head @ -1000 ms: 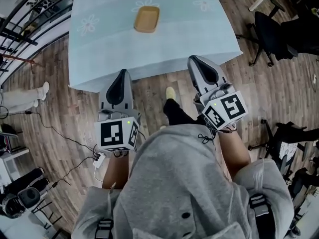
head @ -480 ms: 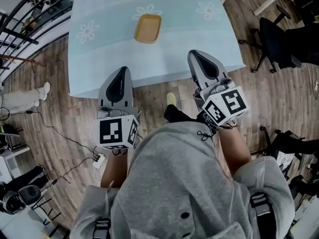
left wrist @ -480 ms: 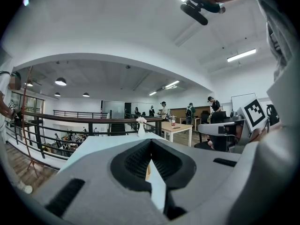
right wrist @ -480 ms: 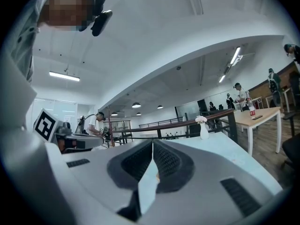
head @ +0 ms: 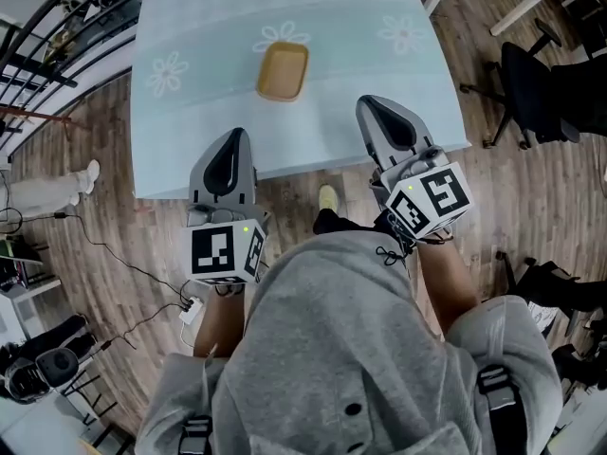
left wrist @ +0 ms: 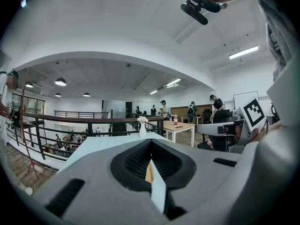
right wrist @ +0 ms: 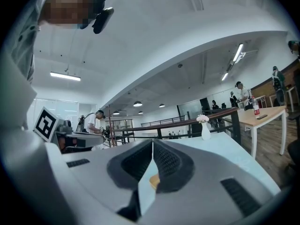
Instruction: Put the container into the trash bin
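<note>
A shallow tan container [head: 283,71] lies on the table [head: 190,121] with the pale blue flowered cloth, near the middle of its width. Both grippers are held side by side in front of me, pointing at the table, their tips over its near edge. My left gripper [head: 230,138] is shut and holds nothing; the container lies beyond it, to the right. My right gripper [head: 377,104] also has its jaws together and holds nothing; the container lies beyond it, to the left. In each gripper view a tan sliver of container [left wrist: 148,172] [right wrist: 154,181] shows below the closed tips.
A white vase with flowers [left wrist: 142,128] [right wrist: 205,128] stands at the table's far end. Black office chairs [head: 536,88] stand to the right, a railing [head: 57,27] runs along the left, and cables [head: 123,263] lie on the wooden floor. People stand far off.
Both grippers have moved forward towards the table, from over the floor to over its near edge. The container now appears closer. Both pairs of jaws stayed together.
</note>
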`<state>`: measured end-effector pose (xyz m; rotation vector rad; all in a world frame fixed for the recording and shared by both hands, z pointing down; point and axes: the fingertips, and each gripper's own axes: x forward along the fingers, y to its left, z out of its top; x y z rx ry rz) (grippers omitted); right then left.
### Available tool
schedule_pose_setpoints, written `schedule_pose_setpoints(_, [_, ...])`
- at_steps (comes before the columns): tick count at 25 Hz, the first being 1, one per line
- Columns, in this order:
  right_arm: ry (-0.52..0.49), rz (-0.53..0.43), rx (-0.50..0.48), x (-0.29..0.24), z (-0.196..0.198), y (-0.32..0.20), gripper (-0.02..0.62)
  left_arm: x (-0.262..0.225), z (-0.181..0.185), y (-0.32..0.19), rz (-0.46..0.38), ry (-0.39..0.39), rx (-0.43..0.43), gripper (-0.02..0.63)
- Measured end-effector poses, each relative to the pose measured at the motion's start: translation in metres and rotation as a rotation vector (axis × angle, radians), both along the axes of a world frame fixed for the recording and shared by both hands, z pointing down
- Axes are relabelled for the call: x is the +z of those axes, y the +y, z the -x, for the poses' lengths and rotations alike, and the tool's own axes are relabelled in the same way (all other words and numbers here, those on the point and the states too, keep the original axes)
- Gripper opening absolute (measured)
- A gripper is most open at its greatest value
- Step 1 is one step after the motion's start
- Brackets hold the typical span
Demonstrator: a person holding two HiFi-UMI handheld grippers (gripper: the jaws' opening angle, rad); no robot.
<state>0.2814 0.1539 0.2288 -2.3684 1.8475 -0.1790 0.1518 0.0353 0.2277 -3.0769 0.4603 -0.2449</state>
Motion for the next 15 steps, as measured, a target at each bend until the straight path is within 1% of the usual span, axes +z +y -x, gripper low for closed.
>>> schedule_pose_setpoints(5, [-0.005,0.005,-0.027,0.003,-0.016,-0.012,0.031,0.001,-0.016,-0.005,0.009,0.008,0.001,0.02])
schedule_pose_setpoints(11, [-0.012,0.0,-0.054,0.009,-0.036,-0.024,0.031,0.007,-0.037,-0.009,0.004,-0.006,0.001,0.02])
schedule_pose_setpoints(15, [-0.017,-0.006,-0.065,0.01,-0.043,-0.032,0.031,0.008,-0.042,-0.013,-0.003,-0.008,0.005,0.02])
